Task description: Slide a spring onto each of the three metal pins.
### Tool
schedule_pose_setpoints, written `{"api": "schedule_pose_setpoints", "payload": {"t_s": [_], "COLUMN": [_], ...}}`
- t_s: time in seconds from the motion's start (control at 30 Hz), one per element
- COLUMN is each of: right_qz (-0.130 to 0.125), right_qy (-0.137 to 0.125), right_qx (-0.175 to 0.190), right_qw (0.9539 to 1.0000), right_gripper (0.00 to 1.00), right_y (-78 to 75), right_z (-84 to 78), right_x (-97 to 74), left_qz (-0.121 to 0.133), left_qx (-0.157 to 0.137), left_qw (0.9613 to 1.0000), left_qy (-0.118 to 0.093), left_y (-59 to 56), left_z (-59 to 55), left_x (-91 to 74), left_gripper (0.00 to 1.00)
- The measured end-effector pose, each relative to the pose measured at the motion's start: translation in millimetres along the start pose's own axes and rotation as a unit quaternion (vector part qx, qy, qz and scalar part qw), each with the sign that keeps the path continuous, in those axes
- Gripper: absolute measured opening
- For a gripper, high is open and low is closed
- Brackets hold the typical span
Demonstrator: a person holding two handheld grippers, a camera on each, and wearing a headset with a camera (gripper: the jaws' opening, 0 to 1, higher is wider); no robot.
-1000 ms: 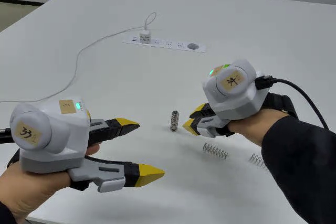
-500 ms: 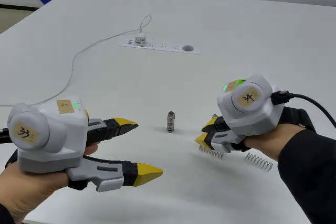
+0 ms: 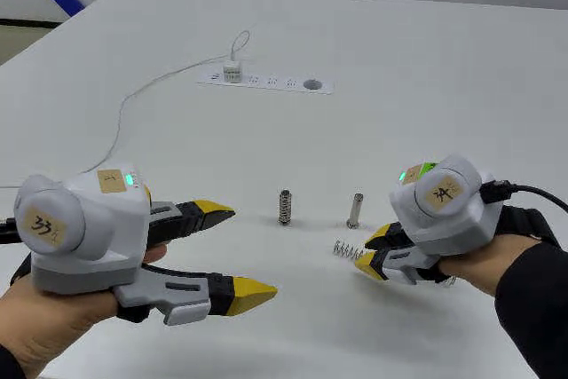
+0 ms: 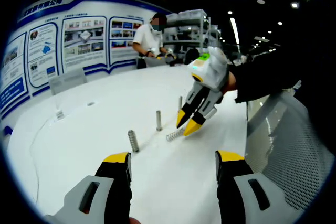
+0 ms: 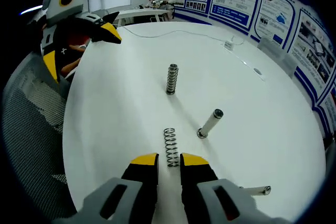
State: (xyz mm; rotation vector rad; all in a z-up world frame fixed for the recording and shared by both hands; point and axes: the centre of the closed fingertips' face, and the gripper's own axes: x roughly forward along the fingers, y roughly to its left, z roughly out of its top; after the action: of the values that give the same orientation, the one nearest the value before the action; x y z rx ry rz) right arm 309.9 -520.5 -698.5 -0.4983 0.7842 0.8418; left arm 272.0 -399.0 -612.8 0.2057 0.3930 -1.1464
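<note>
Left gripper [image 3: 234,250]: held low at the near-left of the table [image 3: 461,68], jaws spread wide, nothing between them. In the left gripper view both yellow tips frame bare table.

Right gripper [image 3: 370,251]: down at the table surface on the right, jaws only slightly apart. In the right gripper view the near end of the loose spring [image 5: 169,147] lies in the narrow gap between the tips. The gap looks a little wider than the spring, and contact cannot be confirmed.

Loose spring: flat on the table, pointing away from the right gripper towards the pins, just short of the bare pin [image 3: 355,210].

Pins:
- First pin [image 3: 285,207], upright, already carries a spring.
- Bare pin, upright, just beside it on the right.
- Third pin [image 4: 180,102], upright and bare in the left gripper view, close behind the right gripper.

Far side of the table: power strip [image 3: 263,82] with a plug [image 3: 232,71] and a white cable [image 3: 133,99] running off left.
</note>
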Motion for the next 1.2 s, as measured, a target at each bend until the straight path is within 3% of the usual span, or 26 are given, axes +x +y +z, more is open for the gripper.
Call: {"api": "schedule_pose_setpoints", "payload": {"t_s": [0.37,0.77,1.03,1.2], "right_qz": [0.010,0.010,0.012,0.027], "right_qy": [-0.004,0.001,-0.006,-0.006], "right_qx": [0.028,0.027,0.009,-0.007], "right_qw": [0.9996,0.9996,0.9999,0.9996], "right_gripper": [0.17,0.12,0.11,0.11], "right_y": [-2.0,-0.2,4.4,12.9], "right_z": [-7.7,-10.1,8.8,23.6], "right_x": [4.6,4.3,-10.9,-21.0], "left_qz": [-0.001,-0.005,-0.021,-0.035], "left_qx": [0.002,0.005,0.017,0.032], "left_qw": [1.0000,0.9999,0.9994,0.9984], "left_qy": [0.005,0.010,0.023,0.030], "left_y": [-0.9,-3.4,-6.3,-6.9], "left_z": [0.4,-0.5,-4.6,-3.7], "left_x": [0.6,1.7,7.0,13.3], "left_gripper": [0.66,0.65,0.62,0.58]}}
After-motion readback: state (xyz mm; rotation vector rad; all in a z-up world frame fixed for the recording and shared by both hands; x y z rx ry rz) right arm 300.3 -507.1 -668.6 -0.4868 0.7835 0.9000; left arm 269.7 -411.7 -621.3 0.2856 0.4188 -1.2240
